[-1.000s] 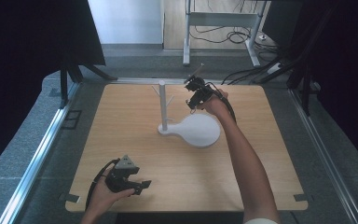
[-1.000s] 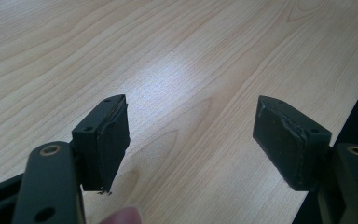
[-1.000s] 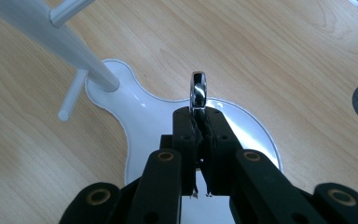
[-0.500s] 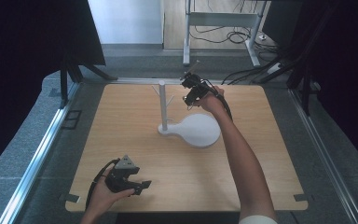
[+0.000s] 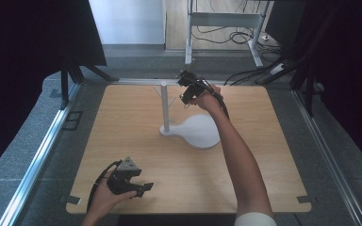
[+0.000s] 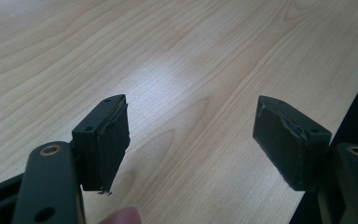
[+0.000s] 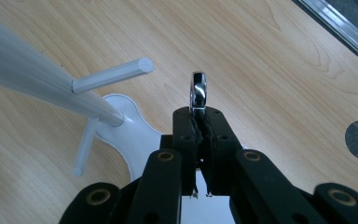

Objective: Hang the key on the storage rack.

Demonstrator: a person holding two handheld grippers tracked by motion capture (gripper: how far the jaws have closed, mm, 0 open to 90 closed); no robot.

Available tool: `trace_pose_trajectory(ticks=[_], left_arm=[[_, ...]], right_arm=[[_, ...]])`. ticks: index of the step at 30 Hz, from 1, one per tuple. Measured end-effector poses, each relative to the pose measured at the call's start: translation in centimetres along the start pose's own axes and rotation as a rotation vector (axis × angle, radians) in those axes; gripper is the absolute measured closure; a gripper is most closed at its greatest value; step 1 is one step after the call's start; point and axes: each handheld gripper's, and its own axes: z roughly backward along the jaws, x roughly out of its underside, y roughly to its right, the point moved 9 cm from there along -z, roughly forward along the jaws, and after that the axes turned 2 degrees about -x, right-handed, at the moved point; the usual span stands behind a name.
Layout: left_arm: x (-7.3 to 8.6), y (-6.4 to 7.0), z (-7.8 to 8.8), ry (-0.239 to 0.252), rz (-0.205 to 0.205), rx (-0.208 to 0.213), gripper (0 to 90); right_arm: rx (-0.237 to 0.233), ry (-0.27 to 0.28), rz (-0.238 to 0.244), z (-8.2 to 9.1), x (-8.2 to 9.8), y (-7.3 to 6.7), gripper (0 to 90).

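In the high view, your right gripper (image 5: 187, 88) is raised at the upper middle of the frame, just beside the top of the white stand (image 5: 165, 109), whose pole rises from a white base (image 5: 199, 132) at the centre of the table (image 5: 273, 155). Your left gripper (image 5: 140, 189) rests low at the lower left, well apart from the stand.

In the left gripper view, the jaws stand wide open with nothing between them, only bare wood beneath.

In the right gripper view, your jaws are clamped on a shiny metal ring (image 7: 198, 92) that stands upright out of the tips at the middle of the frame. The stand's upper peg (image 7: 112, 76) points toward the ring from the left, its end near but not touching; a lower peg (image 7: 85, 145) angles down at the lower left.

You look to be at the hanging step. The next move calls for lining the ring's opening up with the upper peg's end, sliding it over, then releasing.
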Motion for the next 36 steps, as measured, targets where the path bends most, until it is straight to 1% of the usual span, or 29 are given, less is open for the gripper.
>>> trace_pose_trajectory(ticks=[7, 10, 12, 19, 20, 25, 29, 36], left_arm=[[0.0, 0.2, -0.2, -0.008, -0.003, 0.005, 27.4], [0.1, 0.1, -0.2, -0.011, -0.007, 0.002, 27.5], [0.1, 0.1, -0.2, -0.012, -0.006, 0.005, 27.5], [0.1, 0.2, -0.2, -0.012, -0.008, 0.006, 27.5], [0.1, 0.2, -0.2, -0.013, -0.009, 0.007, 27.5], [0.1, 0.2, -0.3, -0.016, -0.007, 0.008, 27.5], [0.2, 0.3, -0.4, -0.021, -0.009, 0.01, 27.5], [0.2, 0.5, -0.6, -0.029, -0.015, 0.014, 27.5]], right_arm=[[-0.018, 0.005, -0.004, 0.0, -0.3, -0.4, 84.1], [-0.017, 0.013, -0.003, 0.3, -0.6, -0.6, 84.1], [-0.016, 0.016, 0.007, 0.4, -0.8, -0.8, 84.1], [-0.011, 0.014, 0.013, 0.4, -1.2, -1.4, 84.1], [-0.016, 0.015, 0.014, 0.3, -1.2, -1.5, 84.1], [-0.014, 0.016, 0.018, 0.3, -1.2, -1.8, 84.1], [-0.004, 0.023, 0.022, 0.6, -1.2, -2.1, 84.1], [-0.004, 0.026, 0.031, 0.8, -1.0, -2.5, 84.0]])
